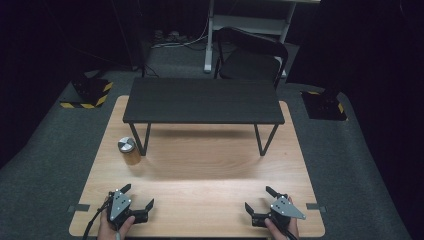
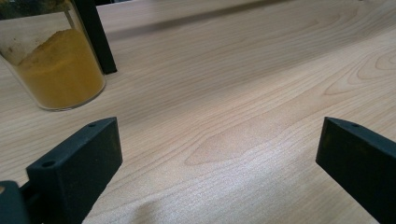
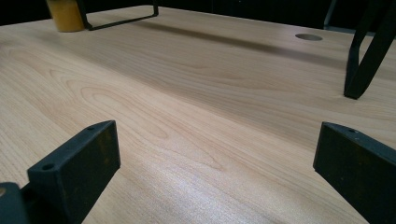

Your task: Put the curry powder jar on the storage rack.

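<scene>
A glass jar [image 1: 128, 151] with a silver lid and yellow powder stands on the wooden table [image 1: 200, 170], beside the left leg of a black shelf [image 1: 202, 100]. My left gripper [image 1: 137, 197] rests open near the front left edge, below the jar. In the left gripper view the jar [image 2: 56, 65] stands at the upper left, beyond the wide-apart jaws. My right gripper [image 1: 258, 198] is open at the front right. In the right gripper view the jar [image 3: 65, 16] is far off at the top left. Nothing lies between either pair of jaws.
The low black shelf stands on thin metal legs [image 1: 264, 140] across the table's far half, with room beneath. A round hole [image 3: 308, 36] is in the tabletop. A black chair [image 1: 250, 55] stands behind the table. Grey carpet surrounds it.
</scene>
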A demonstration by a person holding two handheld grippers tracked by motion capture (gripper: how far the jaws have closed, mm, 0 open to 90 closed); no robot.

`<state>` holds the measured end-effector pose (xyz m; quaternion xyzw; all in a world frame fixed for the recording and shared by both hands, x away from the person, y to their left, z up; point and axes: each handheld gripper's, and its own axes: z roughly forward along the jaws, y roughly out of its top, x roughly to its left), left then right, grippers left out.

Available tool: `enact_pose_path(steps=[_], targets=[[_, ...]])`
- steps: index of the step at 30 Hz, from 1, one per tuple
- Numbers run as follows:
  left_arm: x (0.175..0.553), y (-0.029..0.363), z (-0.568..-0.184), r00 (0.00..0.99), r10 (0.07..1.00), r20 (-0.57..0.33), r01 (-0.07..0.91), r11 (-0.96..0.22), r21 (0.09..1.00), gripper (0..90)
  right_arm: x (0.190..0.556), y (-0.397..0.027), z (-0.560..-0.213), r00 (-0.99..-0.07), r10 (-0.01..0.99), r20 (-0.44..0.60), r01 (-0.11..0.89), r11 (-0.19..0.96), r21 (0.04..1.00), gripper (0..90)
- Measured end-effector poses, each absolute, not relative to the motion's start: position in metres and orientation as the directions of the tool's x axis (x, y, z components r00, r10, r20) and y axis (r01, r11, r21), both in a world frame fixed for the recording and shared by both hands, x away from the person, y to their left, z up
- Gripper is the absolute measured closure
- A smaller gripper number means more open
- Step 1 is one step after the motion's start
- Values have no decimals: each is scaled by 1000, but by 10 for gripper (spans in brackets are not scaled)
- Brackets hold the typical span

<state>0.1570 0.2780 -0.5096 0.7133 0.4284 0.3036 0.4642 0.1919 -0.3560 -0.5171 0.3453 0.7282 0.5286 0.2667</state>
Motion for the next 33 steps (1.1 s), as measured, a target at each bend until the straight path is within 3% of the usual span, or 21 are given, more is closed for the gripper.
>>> enact_pose_path(steps=[23,33], targets=[[158,282,-508,429,903,-6,348,-159,924,5,197,-353,-508,-629,776,-29,259,245,934,1],[156,293,-487,398,917,-1,318,-137,938,5,199,-354,-505,-633,774,-19,280,252,926,1]])
